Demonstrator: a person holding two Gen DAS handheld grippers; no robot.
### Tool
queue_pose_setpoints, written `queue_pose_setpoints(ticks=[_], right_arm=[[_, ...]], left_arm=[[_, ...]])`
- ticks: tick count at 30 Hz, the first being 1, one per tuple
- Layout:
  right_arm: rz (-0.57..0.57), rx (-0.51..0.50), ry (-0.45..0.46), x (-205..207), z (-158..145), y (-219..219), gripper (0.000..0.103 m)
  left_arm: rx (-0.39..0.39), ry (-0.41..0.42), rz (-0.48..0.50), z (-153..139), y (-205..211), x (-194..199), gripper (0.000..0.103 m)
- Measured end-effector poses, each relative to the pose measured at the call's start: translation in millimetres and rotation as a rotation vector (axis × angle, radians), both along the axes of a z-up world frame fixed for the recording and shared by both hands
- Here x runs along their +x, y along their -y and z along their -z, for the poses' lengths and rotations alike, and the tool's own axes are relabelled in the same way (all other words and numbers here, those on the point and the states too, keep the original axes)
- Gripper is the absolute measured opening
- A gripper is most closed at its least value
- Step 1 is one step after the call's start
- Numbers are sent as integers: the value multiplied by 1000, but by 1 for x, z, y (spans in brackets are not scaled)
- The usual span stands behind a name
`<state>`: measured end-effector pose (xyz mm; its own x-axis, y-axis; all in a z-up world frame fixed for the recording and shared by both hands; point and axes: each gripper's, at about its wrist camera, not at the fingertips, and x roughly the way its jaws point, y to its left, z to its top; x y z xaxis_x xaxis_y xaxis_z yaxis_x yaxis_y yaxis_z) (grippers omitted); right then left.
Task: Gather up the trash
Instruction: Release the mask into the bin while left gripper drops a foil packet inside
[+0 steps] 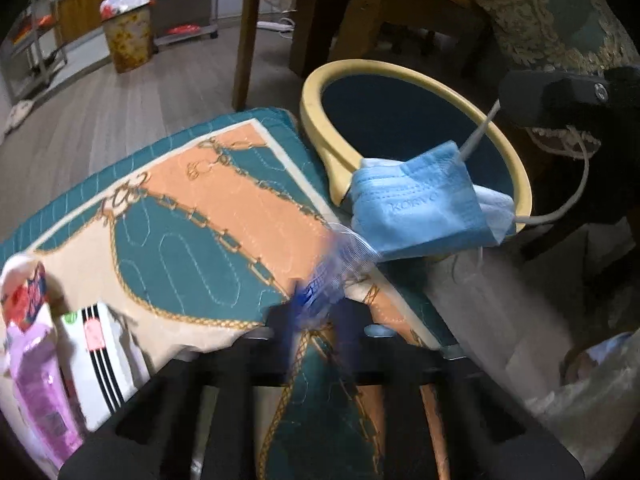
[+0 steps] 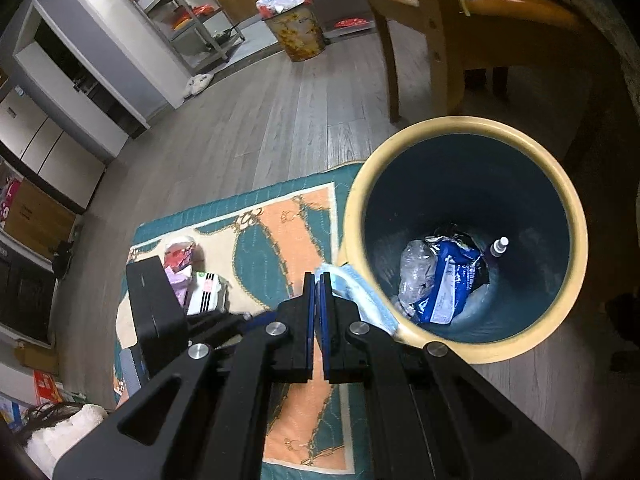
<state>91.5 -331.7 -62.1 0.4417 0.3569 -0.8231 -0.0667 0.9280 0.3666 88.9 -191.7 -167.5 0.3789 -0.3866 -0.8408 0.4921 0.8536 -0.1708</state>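
Note:
A blue face mask [image 1: 416, 204] hangs by its ear loop from my right gripper [image 1: 532, 98], just over the near rim of the yellow-rimmed bin [image 1: 316, 92]. In the right wrist view the right gripper [image 2: 319, 280] is shut on the mask's loop, and the mask [image 2: 352, 292] droops beside the bin [image 2: 576, 216], which holds a blue wrapper [image 2: 448, 280], clear plastic and a small bottle. My left gripper [image 1: 316, 308] is low over the patterned mat [image 1: 192, 208], shut on a blurred clear-and-blue plastic wrapper [image 1: 340, 264].
More packets lie on the mat's left: a purple pack [image 1: 44, 392], a white striped box [image 1: 100, 356] and a red-white wrapper [image 1: 24, 292]. A wooden chair [image 1: 304, 12] stands behind the bin. A second full bin [image 1: 128, 36] stands far back.

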Motion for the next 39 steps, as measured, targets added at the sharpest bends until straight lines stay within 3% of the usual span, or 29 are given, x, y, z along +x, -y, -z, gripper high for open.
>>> queue_pose_setpoints(ticks=[7, 13, 20, 25, 32, 37, 39], right_arm=[[65, 74, 71, 1, -30, 27, 2], [132, 9, 167, 3, -67, 68, 2], [233, 40, 83, 16, -38, 122, 2], [232, 19, 53, 22, -25, 122, 2], [255, 16, 74, 22, -21, 119, 2], [250, 2, 81, 22, -19, 118, 2], [255, -1, 82, 21, -20, 118, 10]], left_arm=[[8, 48, 1, -13, 1, 0, 12], [-35, 108, 12, -49, 16, 9, 12], [-12, 126, 103, -73, 60, 34, 12], [-38, 126, 150, -76, 86, 47, 12], [-68, 97, 94, -60, 86, 60, 12], [-112, 102, 62, -65, 78, 63, 13], [-112, 110, 53, -67, 77, 62, 20]])
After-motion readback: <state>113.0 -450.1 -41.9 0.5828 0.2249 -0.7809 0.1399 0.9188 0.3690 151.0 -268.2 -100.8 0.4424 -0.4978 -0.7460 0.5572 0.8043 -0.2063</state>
